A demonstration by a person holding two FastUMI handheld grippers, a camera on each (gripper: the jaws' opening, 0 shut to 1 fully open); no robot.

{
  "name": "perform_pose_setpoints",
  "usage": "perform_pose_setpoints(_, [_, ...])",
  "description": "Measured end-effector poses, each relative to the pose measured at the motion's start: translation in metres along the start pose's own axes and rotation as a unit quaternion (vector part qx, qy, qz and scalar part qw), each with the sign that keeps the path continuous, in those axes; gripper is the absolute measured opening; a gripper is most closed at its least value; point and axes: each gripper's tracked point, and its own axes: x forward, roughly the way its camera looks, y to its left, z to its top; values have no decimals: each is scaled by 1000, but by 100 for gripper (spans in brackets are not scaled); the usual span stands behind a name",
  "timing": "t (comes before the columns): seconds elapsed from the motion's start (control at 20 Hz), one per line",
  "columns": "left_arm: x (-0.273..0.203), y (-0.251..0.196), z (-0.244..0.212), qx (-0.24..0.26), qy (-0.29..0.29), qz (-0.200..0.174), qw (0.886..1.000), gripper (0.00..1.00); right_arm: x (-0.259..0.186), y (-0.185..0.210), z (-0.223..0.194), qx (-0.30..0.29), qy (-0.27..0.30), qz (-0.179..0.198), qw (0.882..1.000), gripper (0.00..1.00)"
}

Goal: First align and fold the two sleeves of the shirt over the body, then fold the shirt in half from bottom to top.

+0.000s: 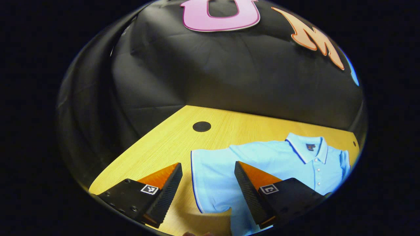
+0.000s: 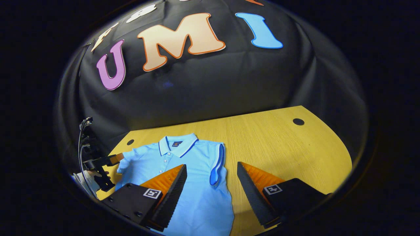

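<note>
Both tools hover above the shirt (image 2: 183, 164), which lies flat on the surface (image 2: 279, 147): left tool (image 1: 208, 183) over its outstretched sleeve (image 1: 210, 177), right tool (image 2: 211, 185) over its folded-in sleeve (image 2: 217, 164), each with fingers apart.

Both views are dim toward the rim and brightest on the tabletop (image 1: 229, 131), lit from above. Fisheye distortion bends the tabletop's edges into curves. The shirt (image 2: 193, 170) glows slightly overexposed. Soft shadows lie beneath its hem, and focus stays fairly sharp, softening at the outer edge.
</note>
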Motion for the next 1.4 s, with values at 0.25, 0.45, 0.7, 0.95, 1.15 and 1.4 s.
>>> perform_pose_setpoints(0.25, [13, -8, -14, 31, 29, 1, 999, 95, -3, -19, -7, 4, 7, -18, 1000, 97])
perform_pose_setpoints(0.45, [12, -24, -18, 22, 37, -26, 999, 86, 0, -22, -9, 11, 9, -17, 1000, 97])
perform_pose_setpoints(0.7, [12, -49, -19, 29, 42, -61, 997, 18, -2, -30, -12, 13, 13, -20, 1000, 97])
perform_pose_setpoints(0.95, [-1, -88, -5, 36, 48, -110, 992, 0, -12, -44, -10, 22, 9, -30, 999, 97])
perform_pose_setpoints(1.15, [-26, -138, 16, 24, 29, -158, 987, 0, -17, -49, -8, 32, 6, -34, 999, 97])
perform_pose_setpoints(1.4, [-39, -186, 1, 56, 38, -191, 979, 0, -14, -43, -18, 40, 8, -33, 999, 97])
